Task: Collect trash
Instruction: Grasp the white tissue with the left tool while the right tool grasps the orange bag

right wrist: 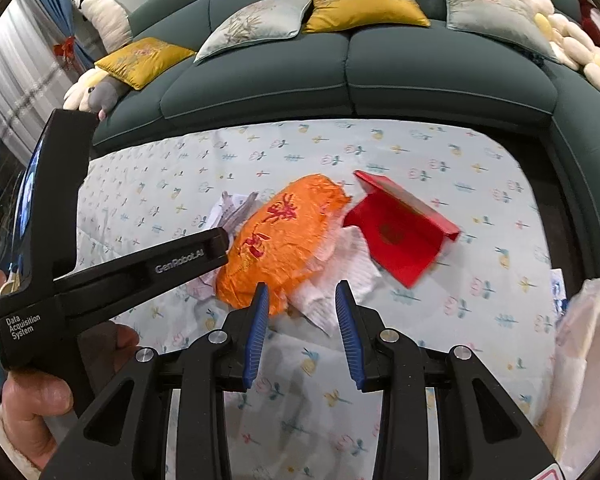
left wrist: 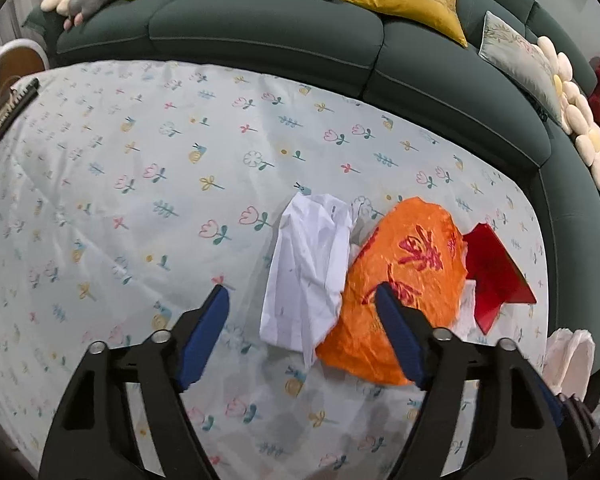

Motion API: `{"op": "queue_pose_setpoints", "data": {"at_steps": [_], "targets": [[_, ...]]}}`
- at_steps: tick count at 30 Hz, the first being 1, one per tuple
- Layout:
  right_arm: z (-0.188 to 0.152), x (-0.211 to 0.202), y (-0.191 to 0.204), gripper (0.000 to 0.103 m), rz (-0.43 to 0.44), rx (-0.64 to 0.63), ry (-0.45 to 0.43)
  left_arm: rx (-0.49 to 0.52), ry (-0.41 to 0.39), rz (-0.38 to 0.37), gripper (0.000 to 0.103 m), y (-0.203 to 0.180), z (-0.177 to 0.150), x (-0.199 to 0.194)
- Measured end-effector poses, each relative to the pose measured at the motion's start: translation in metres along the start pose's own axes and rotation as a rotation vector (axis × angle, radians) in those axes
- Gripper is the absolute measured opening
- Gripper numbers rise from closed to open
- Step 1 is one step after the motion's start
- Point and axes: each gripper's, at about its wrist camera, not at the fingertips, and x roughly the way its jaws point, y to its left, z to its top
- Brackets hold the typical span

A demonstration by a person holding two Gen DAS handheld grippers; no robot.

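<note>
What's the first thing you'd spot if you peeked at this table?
The crinkly orange bag with red writing, lying in the middle of the flowery tablecloth. A bright red folded card lies right beside it, with crumpled white paper on its other side. Both claws, left and right, hang open just above the pile.

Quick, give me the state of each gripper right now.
Left gripper: open, holding nothing, above the white paper.
Right gripper: open, holding nothing.

Green sofa (right wrist: 380, 64) behind the floral tablecloth (left wrist: 140, 184). Yellow cushions (right wrist: 364, 2) and grey cushions (right wrist: 256, 24) on sofa; flower pillows (left wrist: 580, 120) at its right end, panda plush (right wrist: 100, 12) at left.
</note>
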Motion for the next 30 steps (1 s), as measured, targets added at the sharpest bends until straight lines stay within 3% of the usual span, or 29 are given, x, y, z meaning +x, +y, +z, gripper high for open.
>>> {"op": "queue_pose_setpoints", "data": {"at_steps": [5, 8, 9, 15, 20, 30], "targets": [[0.005, 0.019, 0.007, 0.034, 0.019, -0.003, 0.023, 0.02, 0.032, -0.032, 0.047, 0.0, 0.005, 0.014], [0.007, 0.03, 0.012, 0.034, 0.028, -0.011, 0.035, 0.02, 0.053, -0.058, 0.025, 0.003, 0.003, 0.02], [0.008, 0.033, 0.013, 0.034, 0.03, -0.013, 0.038, 0.021, 0.06, -0.077, 0.009, 0.003, 0.003, 0.021], [0.01, 0.053, 0.017, 0.034, 0.029, -0.02, 0.067, 0.036, 0.06, -0.094, 0.009, 0.003, -0.002, 0.019], [0.004, 0.058, 0.015, 0.018, 0.025, -0.021, 0.077, 0.041, 0.055, -0.092, 0.009, 0.002, -0.008, 0.012], [-0.008, 0.013, 0.004, 0.009, 0.035, -0.012, 0.017, 0.062, 0.013, -0.095, 0.009, -0.011, -0.029, -0.026]]}}
